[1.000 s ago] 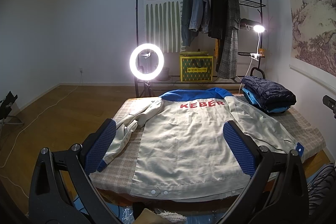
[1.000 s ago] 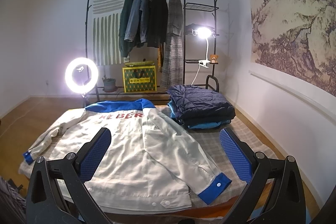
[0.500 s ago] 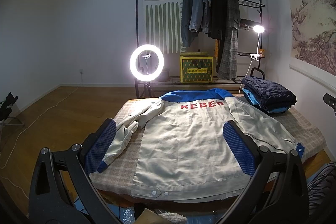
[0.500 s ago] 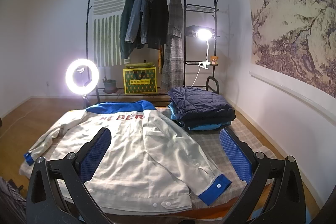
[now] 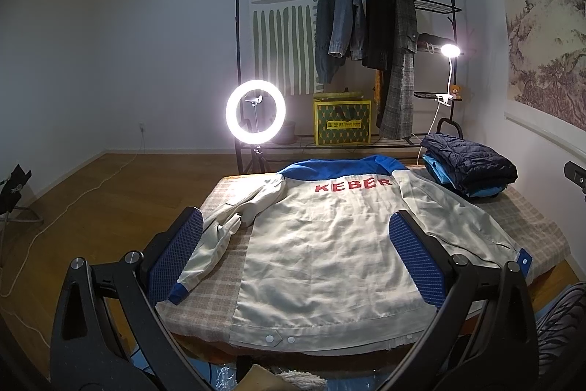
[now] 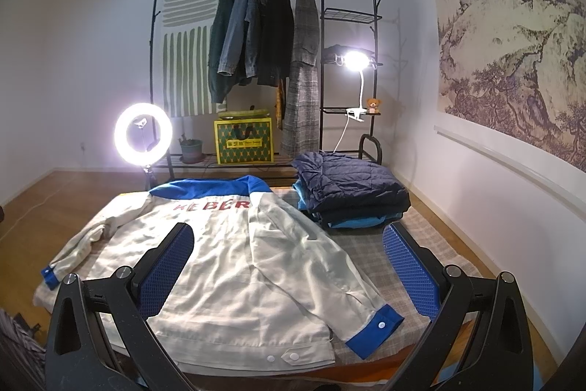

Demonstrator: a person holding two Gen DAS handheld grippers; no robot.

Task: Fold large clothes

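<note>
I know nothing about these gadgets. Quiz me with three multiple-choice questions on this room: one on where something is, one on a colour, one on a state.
1. Where is the folded dark navy quilted jacket?
A. hanging on the rack
B. on the table's far right corner
C. on the floor

2. What colour are the letters on the cream jacket with blue collar and cuffs?
A. red
B. green
C. black

3. How does the cream jacket lie?
A. folded in half
B. rolled up
C. spread flat, back up

Answers: 1 B, it tops a stack beside the cream jacket. 2 A, they are red. 3 C, both sleeves lie out, and the left gripper and right gripper are open above it.
</note>
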